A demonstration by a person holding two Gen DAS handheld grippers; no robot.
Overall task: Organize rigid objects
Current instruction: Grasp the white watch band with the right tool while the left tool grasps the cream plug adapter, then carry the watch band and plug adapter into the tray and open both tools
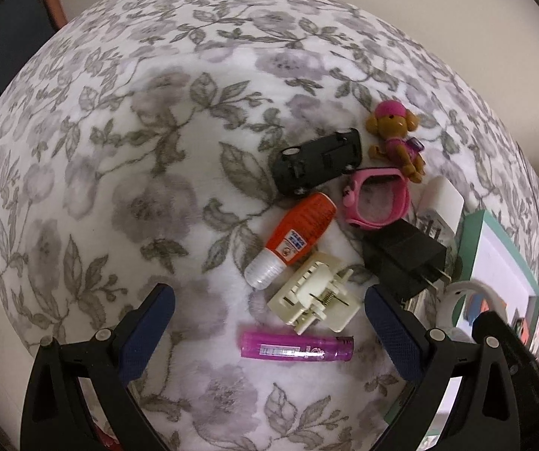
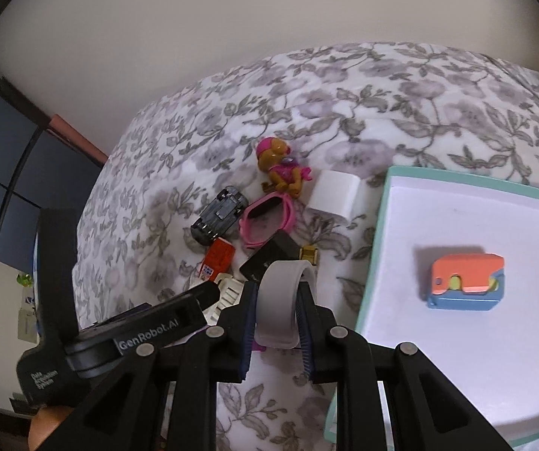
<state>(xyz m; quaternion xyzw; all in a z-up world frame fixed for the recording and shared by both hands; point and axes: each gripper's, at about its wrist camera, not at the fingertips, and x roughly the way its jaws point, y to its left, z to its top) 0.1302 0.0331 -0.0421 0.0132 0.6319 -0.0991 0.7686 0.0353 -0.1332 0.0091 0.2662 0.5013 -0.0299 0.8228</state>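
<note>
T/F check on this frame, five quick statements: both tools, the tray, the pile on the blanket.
1. The right tool is shut on a white band. True.
2. The left tool grips the purple tube. False: it is open, the tube lies free between its fingers.
3. The tray holds an orange and blue block. True.
4. The toy car sits in the tray. False: it lies on the floral blanket.
5. The dog figure wears pink. True.
</note>
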